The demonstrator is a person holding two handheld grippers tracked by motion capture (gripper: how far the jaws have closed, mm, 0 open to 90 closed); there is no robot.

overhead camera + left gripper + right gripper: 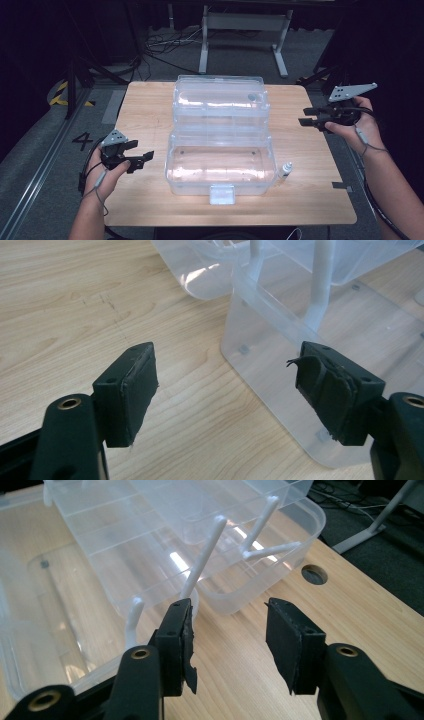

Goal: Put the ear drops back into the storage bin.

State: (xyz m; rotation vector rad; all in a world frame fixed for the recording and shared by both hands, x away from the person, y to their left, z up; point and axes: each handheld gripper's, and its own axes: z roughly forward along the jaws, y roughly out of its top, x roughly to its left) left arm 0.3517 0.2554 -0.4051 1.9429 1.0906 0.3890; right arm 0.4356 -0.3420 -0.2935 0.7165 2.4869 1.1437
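A clear plastic box stands open in the middle of the wooden table, with its lid and inner tray raised behind it. A small white bottle stands by the box's right front corner. My left gripper hovers left of the box, open and empty; in the left gripper view its jaws frame the box's near corner. My right gripper is held right of the lid, open with nothing between its jaws. In the right gripper view it faces the box and its white hinge arms.
A white latch hangs at the box's front. A cable hole sits in the table near the far corner. Beyond the table are a white frame, cables on the dark floor, and yellow-black tape.
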